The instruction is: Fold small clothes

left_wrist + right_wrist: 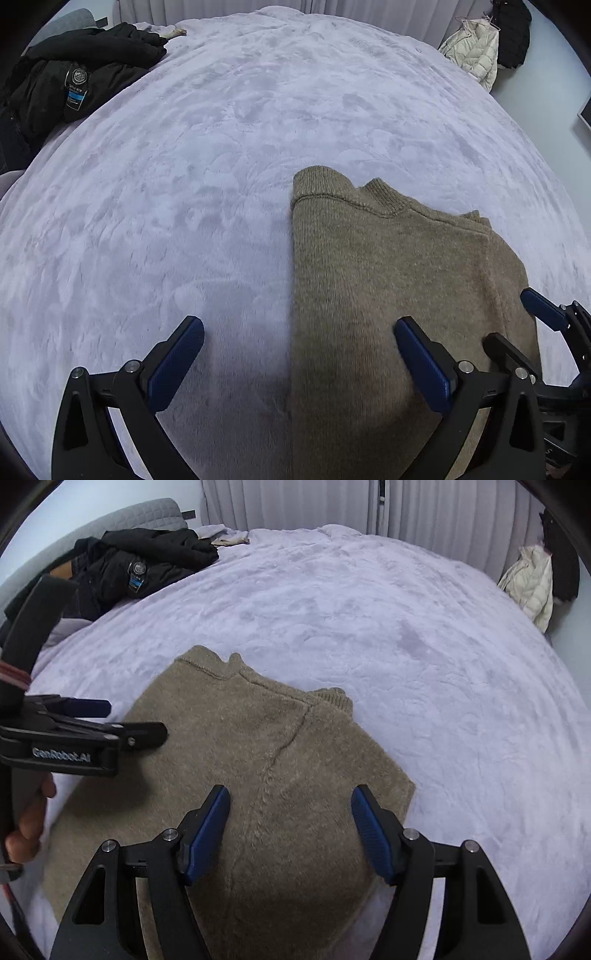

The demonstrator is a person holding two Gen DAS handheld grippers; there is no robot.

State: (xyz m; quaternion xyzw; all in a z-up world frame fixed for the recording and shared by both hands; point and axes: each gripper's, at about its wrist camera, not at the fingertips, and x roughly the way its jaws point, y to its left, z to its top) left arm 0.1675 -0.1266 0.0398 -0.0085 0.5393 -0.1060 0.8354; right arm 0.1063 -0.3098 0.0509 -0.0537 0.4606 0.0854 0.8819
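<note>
Blue-padded fingers of the left gripper (pixel 299 354) sit nearest the lens in the left wrist view, spread wide, nothing between the pads; one finger hangs over bare blanket, the other over the sweater. Right gripper (pixel 290 830) is likewise spread apart above the sweater (pixel 236 775), gripping nothing. Sweater is brown knit, folded into a rough rectangle, lying flat on the lavender plush blanket (pixel 424 646) near the close edge of the bed, ribbed collar (pixel 384 195) at its far end. Blanket covers the whole bed, pile brushed in patches. Black jacket (pixel 74 70) is heaped at the far left of the bed, with a round badge and a blue-and-white tag (pixel 76 96) on it; the text there is too small to read. Pale pleated curtains (pixel 295 502) run along the back wall. Cream puffer coat (pixel 474 51) and a dark garment (pixel 511 33) hang at far right. Grey quilted headboard (pixel 155 515) shows at upper left. Right wrist view alone shows the left gripper from the side, with "GenRobot.AI" printed on its black body, plus the person's hand (pixel 29 823) holding it. Left wrist view alone shows the sweater's straight left fold edge (pixel 291 295) and a screen corner (pixel 585 110) on the right wall.
</note>
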